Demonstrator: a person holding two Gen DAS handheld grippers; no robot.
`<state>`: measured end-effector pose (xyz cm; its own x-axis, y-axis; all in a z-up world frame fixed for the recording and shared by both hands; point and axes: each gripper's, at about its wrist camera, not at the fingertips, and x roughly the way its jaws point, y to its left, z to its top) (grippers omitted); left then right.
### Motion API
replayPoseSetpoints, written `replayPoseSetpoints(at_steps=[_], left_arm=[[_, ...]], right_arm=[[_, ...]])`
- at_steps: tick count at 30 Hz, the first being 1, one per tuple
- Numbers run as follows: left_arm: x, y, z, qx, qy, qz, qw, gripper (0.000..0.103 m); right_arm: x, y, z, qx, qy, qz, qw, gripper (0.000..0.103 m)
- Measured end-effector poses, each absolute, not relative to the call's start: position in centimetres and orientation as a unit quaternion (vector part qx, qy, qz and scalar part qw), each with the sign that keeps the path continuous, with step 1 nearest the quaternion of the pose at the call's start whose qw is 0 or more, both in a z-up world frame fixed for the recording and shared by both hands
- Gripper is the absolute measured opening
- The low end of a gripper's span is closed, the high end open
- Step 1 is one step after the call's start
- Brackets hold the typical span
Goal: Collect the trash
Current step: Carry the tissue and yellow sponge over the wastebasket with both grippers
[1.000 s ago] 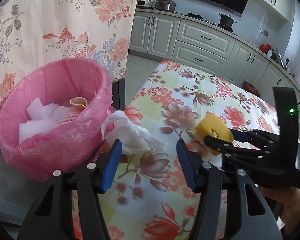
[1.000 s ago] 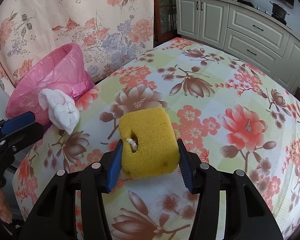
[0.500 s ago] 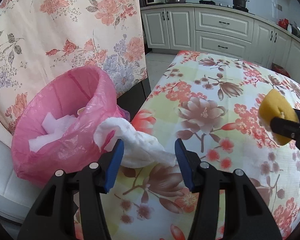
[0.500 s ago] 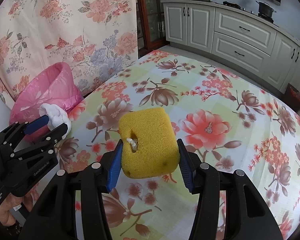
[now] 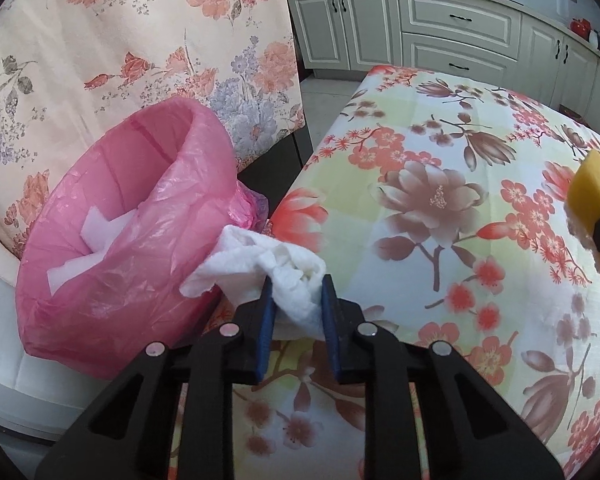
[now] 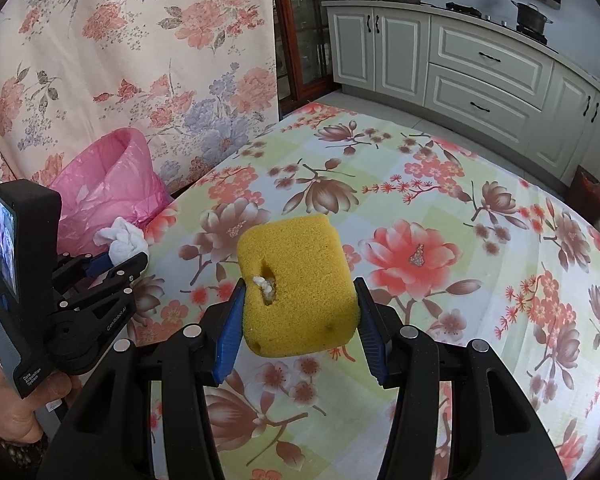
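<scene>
Since a second ago: left gripper [image 5: 296,300] down and in over the table corner, jaws just closed, blue pads now pinching the crumpled white tissue [image 5: 276,268] between them; before, standing wide with the tissue loose ahead on the cloth. Sponge side barely changed.

Far left: floral curtain [image 5: 140,40] hanging behind everything. Next, pink-bagged bin [image 5: 112,240] beside the table's corner, mouth tilted toward the camera, white foam scraps [image 5: 96,236] lying inside. Just right of the bin's rim: the tissue, one loose flap touching the pink plastic, the bunched part squeezed in the left gripper at the edge of the floral tablecloth [image 5: 440,160]. In the right wrist view, the person's hand [image 6: 16,404] wrapped round that gripper's handle at lower left, small screen facing up.

Centre: right gripper [image 6: 300,308] partly open yet clamped on the yellow sponge [image 6: 296,280], pads pressed into both its sides, sponge lifted clear of the cloth, a hole in its front face with a white crumb in it.

Right: bare stretch of flowered cloth, then pale kitchen cabinets [image 6: 480,60] along the wall, pots on the counter.
</scene>
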<state>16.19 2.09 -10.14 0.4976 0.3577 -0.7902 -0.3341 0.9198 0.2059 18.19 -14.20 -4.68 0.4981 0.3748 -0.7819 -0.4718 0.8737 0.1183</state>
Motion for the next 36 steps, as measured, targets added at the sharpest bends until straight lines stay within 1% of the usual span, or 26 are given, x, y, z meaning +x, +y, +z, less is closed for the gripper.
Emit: replayPoseSetpoints(at_steps=[2,9,25,36], left_arm=[[15.8,2.1,-9.8,0.000,0.455,0.183,0.872,0.018],[14.0,1.6,-7.5,-0.052,0.426,0.100,0.898,0.017],[9.7,3.5,-0.4,-0.058,0.353,0.058,0.932,0.017],[7.2,6.3,2.1,-0.064,0.325,0.069,0.941,0.017]], right_arm=[[18.0,-14.2,-4.5,-0.056,0.436,0.244,0.865,0.049],[17.2,-14.6,-4.1,-0.051,0.428,0.238,0.870,0.049],[14.4,-14.3,-1.6,-0.037,0.394,0.211,0.894,0.049],[13.1,-12.9,0.8,-0.041,0.373,0.222,0.900,0.049]])
